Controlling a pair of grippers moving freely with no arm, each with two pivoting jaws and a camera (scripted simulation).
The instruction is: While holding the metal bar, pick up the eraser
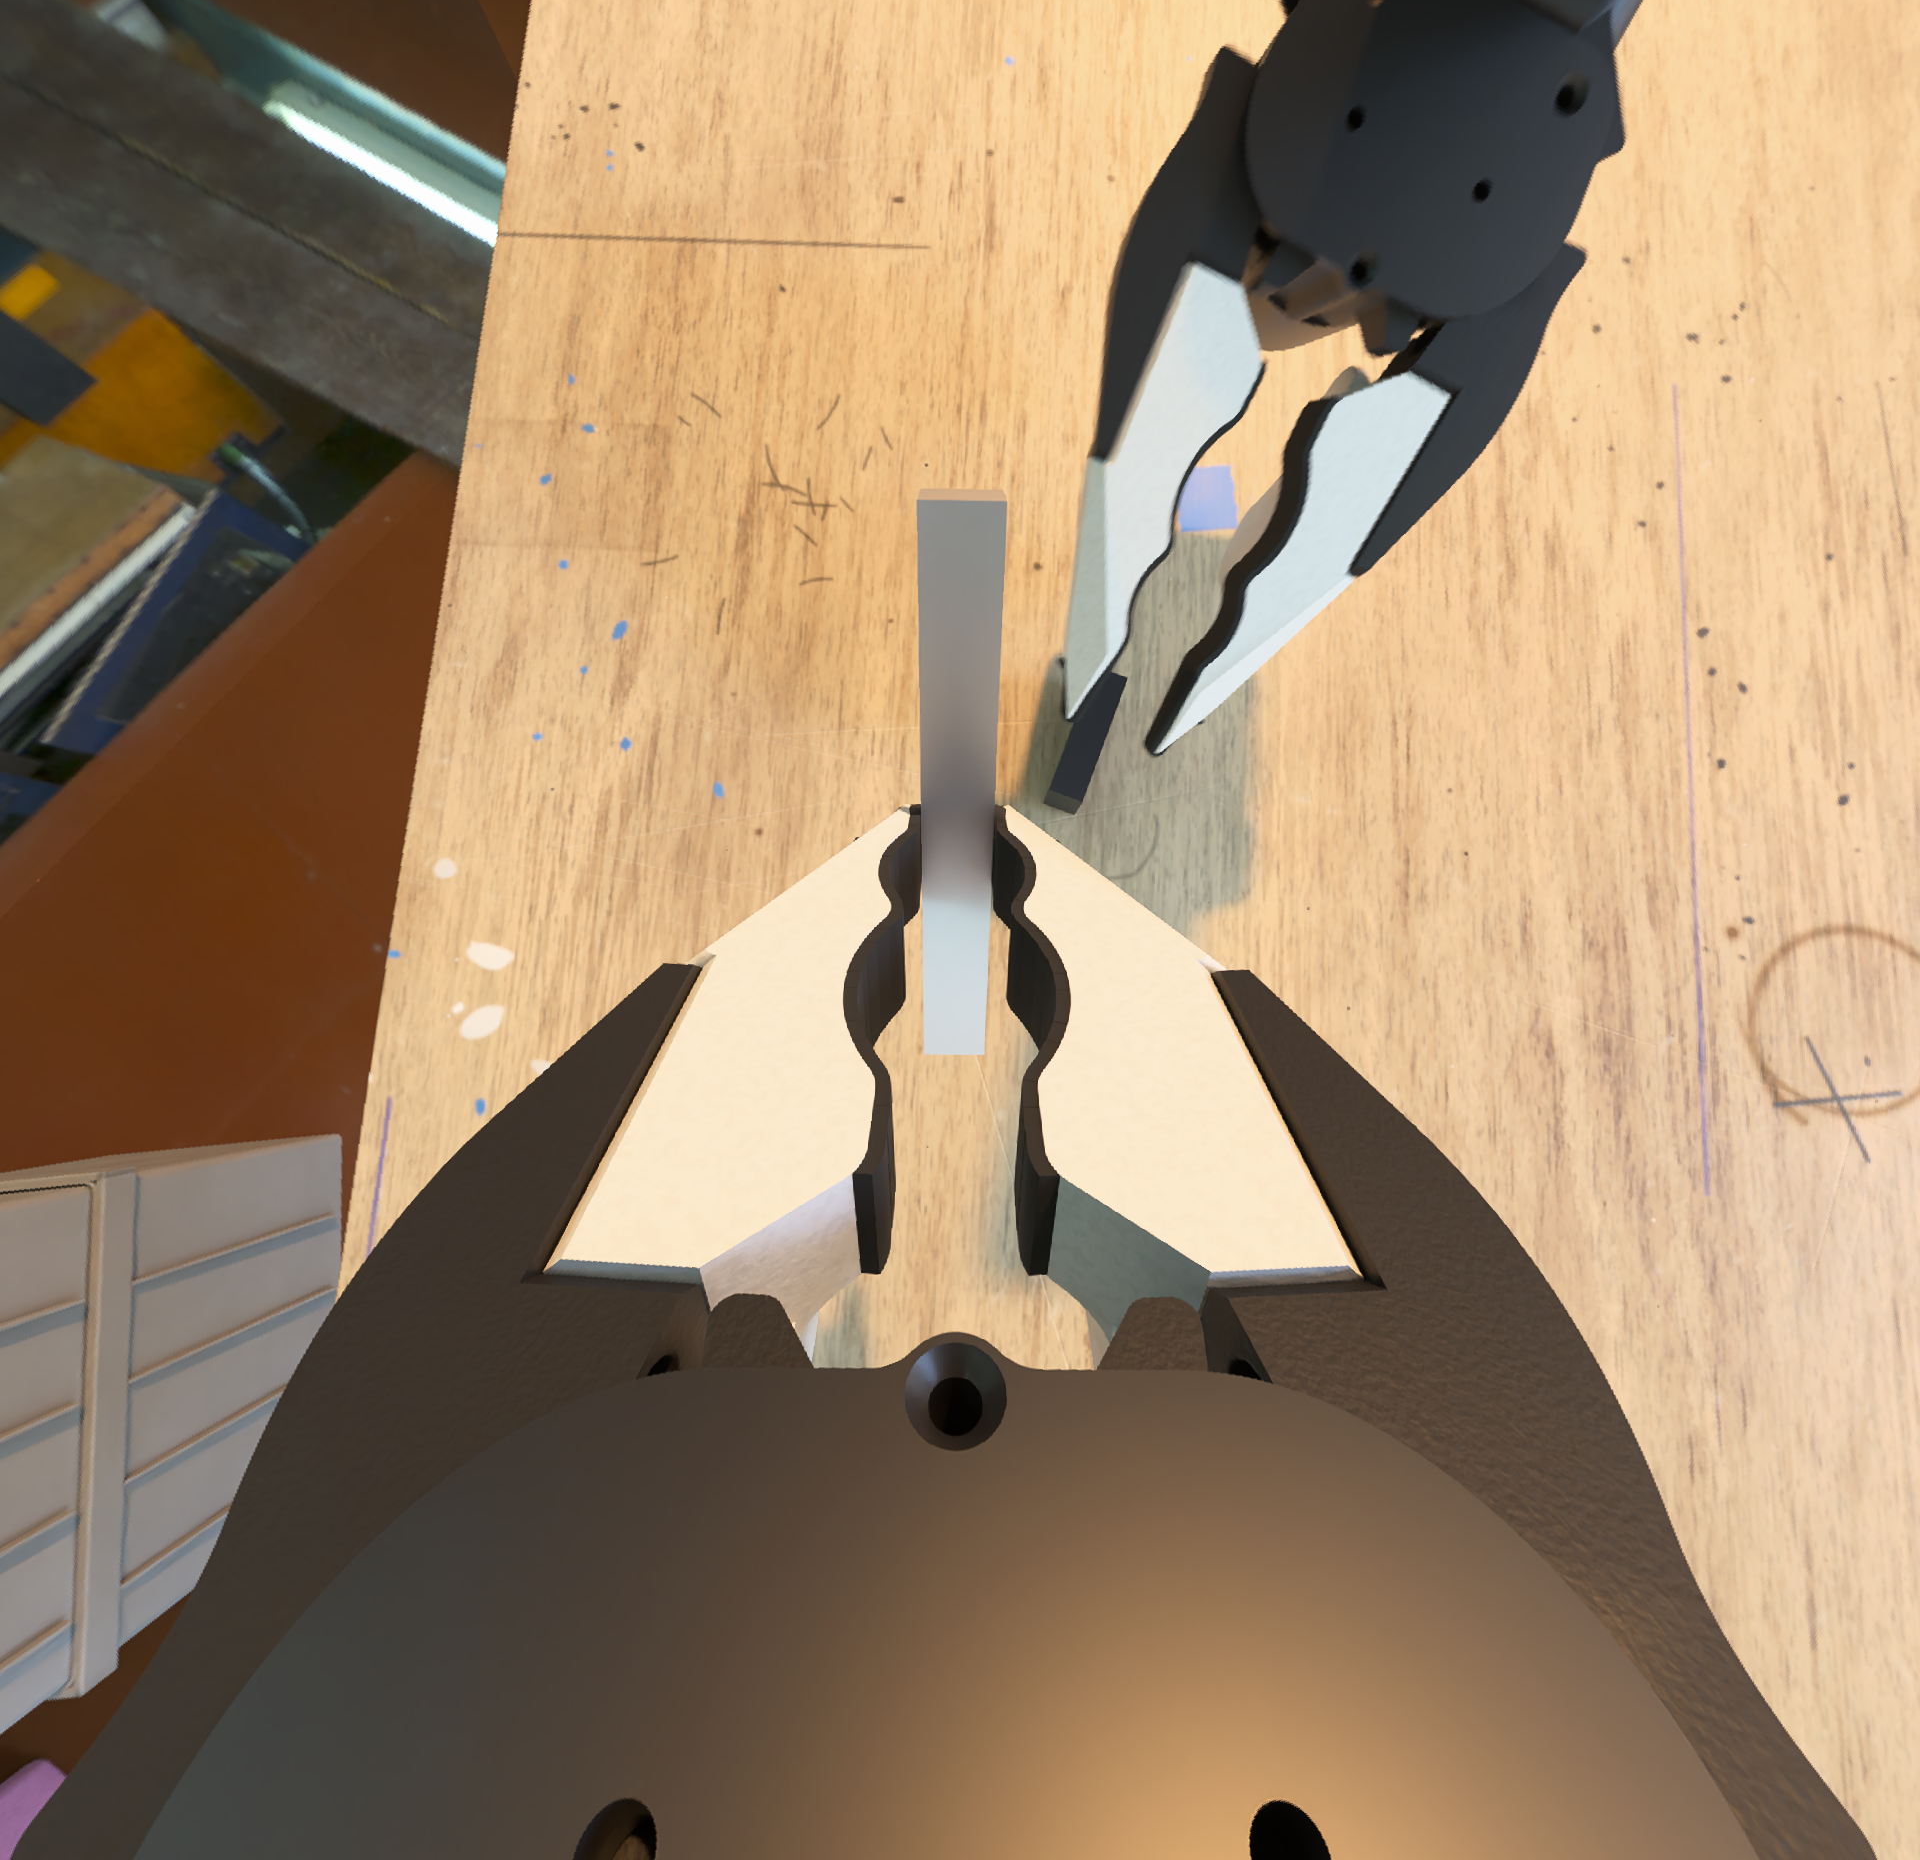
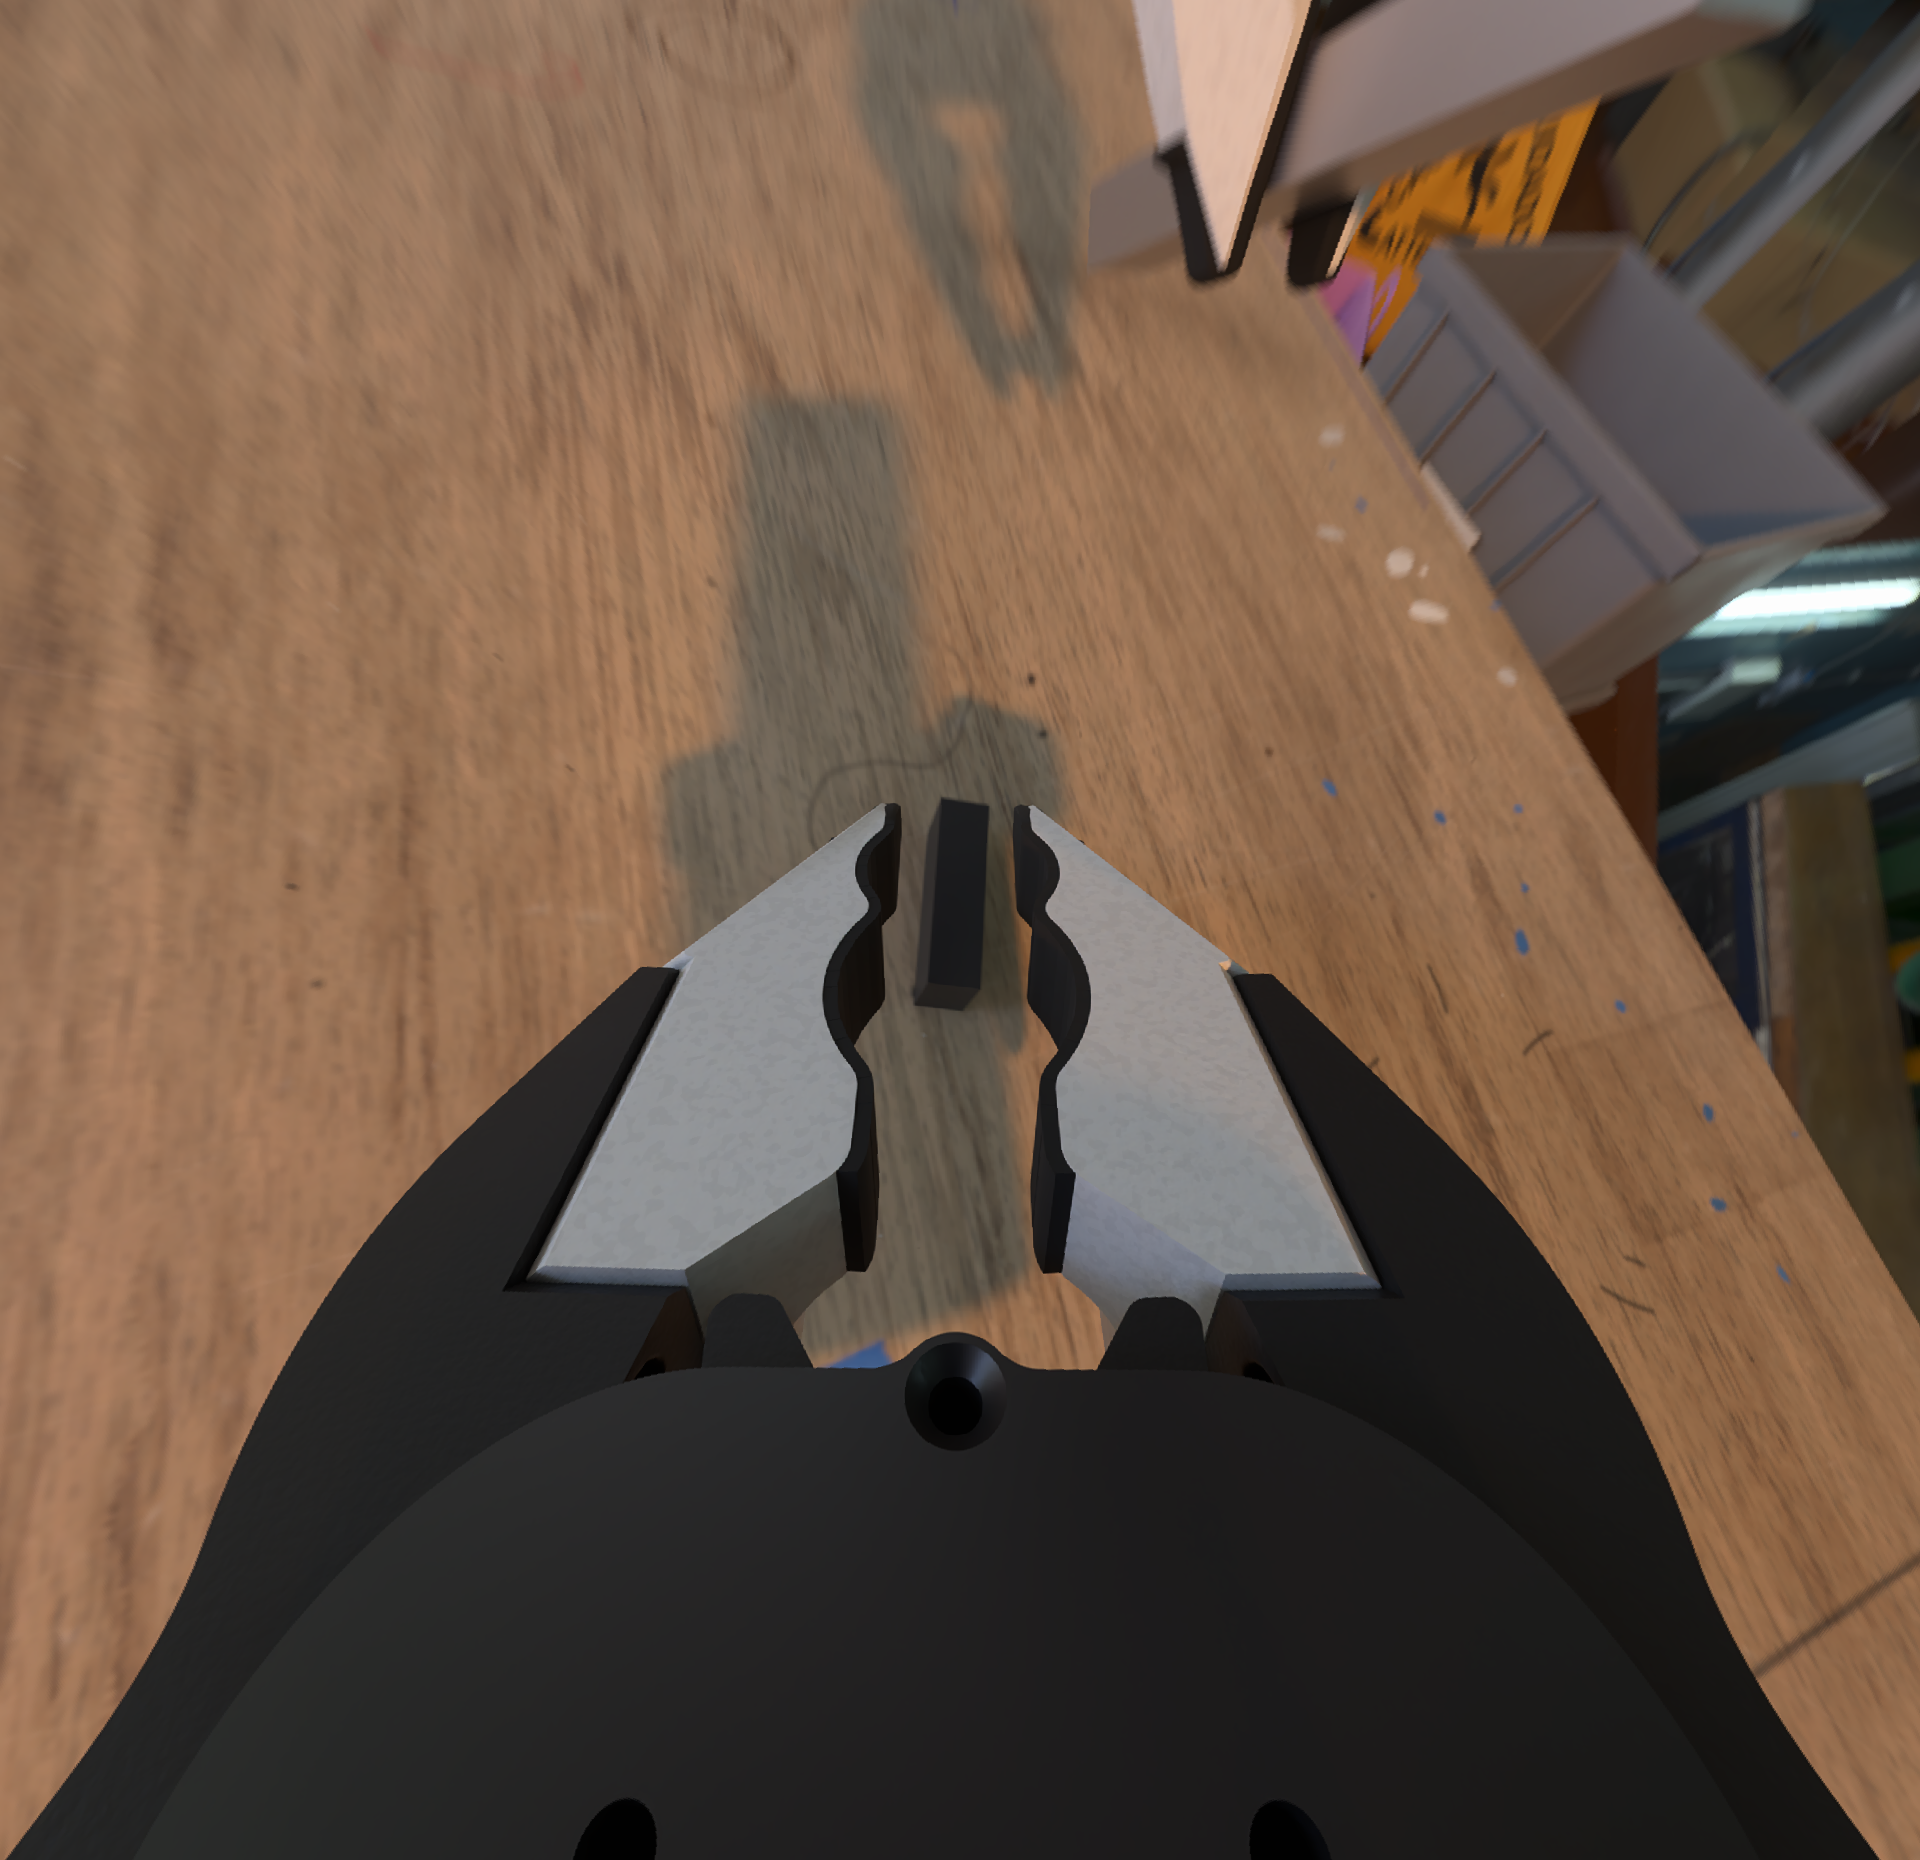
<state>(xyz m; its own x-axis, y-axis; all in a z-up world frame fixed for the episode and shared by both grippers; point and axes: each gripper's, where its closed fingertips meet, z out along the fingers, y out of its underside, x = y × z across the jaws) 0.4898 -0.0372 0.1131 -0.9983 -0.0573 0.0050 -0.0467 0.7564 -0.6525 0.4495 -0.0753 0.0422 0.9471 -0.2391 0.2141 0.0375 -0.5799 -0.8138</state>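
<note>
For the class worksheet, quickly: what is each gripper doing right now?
Left gripper: shut on the metal bar.
Right gripper: open, its fingers either side of the black eraser, not yet gripping.

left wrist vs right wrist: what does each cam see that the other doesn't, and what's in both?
Left wrist only: the left gripper shut on the metal bar seen end to end, and the right gripper's whole body above the eraser.

Right wrist only: the eraser lying between the open right fingers, gaps on both sides, plus a grey open-topped box past the table edge.

Both: the wooden table, the black eraser, both grippers and the bar, though the right wrist view catches the left gripper and bar only partly and blurred.
</note>
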